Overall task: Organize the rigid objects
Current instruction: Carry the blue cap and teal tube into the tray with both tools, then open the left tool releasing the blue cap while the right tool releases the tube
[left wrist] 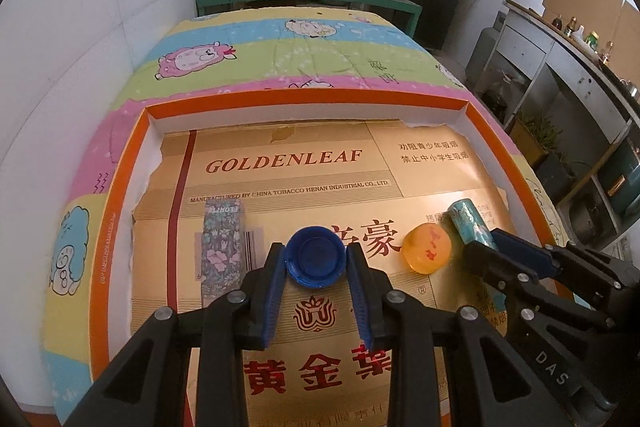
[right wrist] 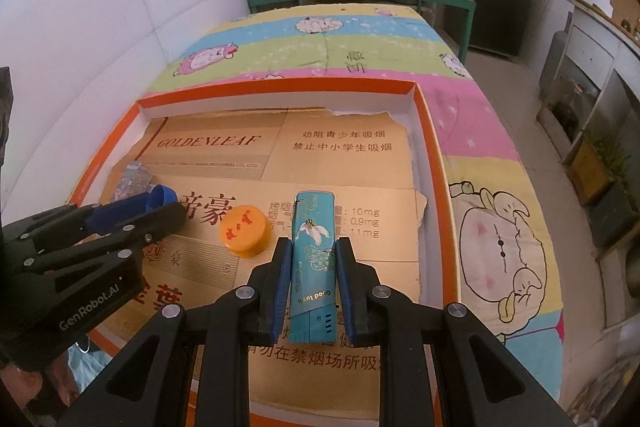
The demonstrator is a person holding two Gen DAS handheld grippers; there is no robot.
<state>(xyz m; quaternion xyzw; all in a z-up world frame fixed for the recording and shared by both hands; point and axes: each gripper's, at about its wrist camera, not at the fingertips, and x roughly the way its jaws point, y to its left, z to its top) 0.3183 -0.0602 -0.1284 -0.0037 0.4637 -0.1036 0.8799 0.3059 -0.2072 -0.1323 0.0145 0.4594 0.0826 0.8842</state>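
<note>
Basically, biggest first: a table under a cartoon-sheep cloth (left wrist: 304, 55) carried an orange-rimmed tray (left wrist: 120, 183) lined w/ flattened gold GOLDENLEAF cardboard (left wrist: 280, 163), and all task items sat inside that tray, near its front half. Left gripper (left wrist: 316, 259) was clenched on a blue bottle cap (left wrist: 316, 261), pads pressing both sides of it, cap open side up, low over the cardboard; couldn't tell if it touched the liner. Right gripper (right wrist: 313, 267) was clamped on a teal lighter (right wrist: 314, 259), lengthwise between the blue pads, tip pointing away from the camera, also low over the liner on the tray's right side. Loose items: a floral-print lighter (left wrist: 222, 247) lying flat just left of the blue cap, and an orange bottle cap (left wrist: 427, 247) between the two grippers, apart from both. Step in hand, my read: both grippers carrying/placing their items, caps and lighters prob. being sorted by kind. Next move prob. calls for setting the blue cap down beside the orange one and the teal lighter parallel to the floral one, then releasing, w/o knocking the orange cap, which sat close to the right gripper's path. Grippers were near each other, so collision risk if they cross.
</note>
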